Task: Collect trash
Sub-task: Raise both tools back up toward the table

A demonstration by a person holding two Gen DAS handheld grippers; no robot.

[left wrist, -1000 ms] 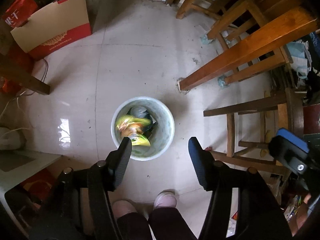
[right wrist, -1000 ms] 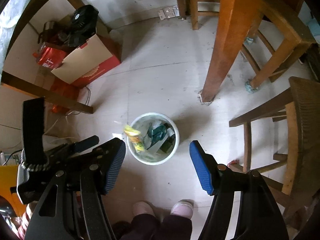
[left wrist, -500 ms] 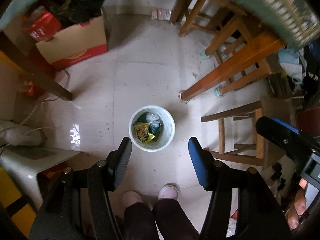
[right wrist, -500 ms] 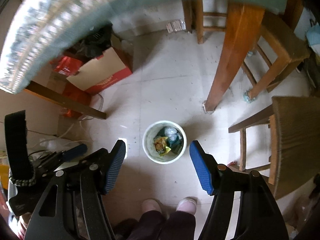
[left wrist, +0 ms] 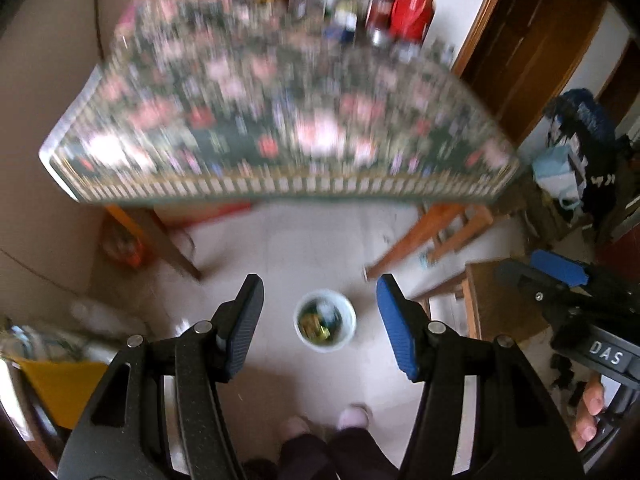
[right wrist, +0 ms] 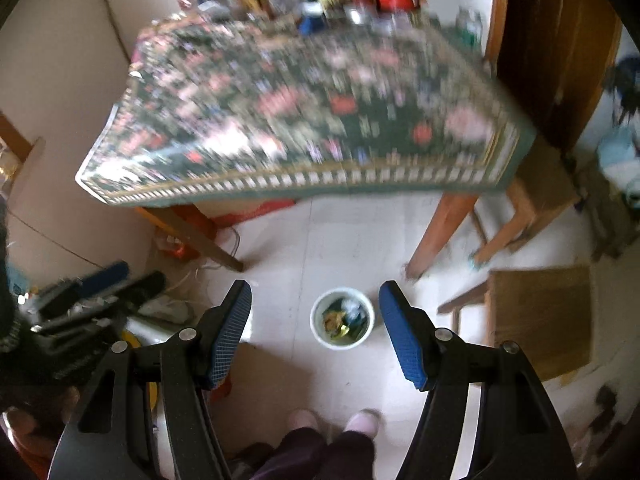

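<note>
Several scraps of trash (left wrist: pixel 318 326), a yellow-green wrapper and some darker and pale bits, sit inside the white bin (left wrist: pixel 325 319) on the tiled floor (left wrist: pixel 320 240), just out from the near edge of the desk (left wrist: pixel 280 120) and not far from its near right leg. I'd guess the bin stands there so anything cleared off the desk can be dropped straight down into it; the person's slippered feet (right wrist: pixel 332 420) are planted right behind it.

Both claws hang high over that bin, pointing steeply down at it. In the left wrist view the left claw (left wrist: pixel 320 320) frames the bin between its fingers, yet the bin is far below and nothing is between the pads: it stands half open and empty. The right claw (right wrist: pixel 316 328) is the same, half spread, empty, with the bin showing in its gap but well below. The floral cloth on the desk is blurred, and bottles and a red container crowd its far edge; what loose trash is left up there I cannot tell.
</note>
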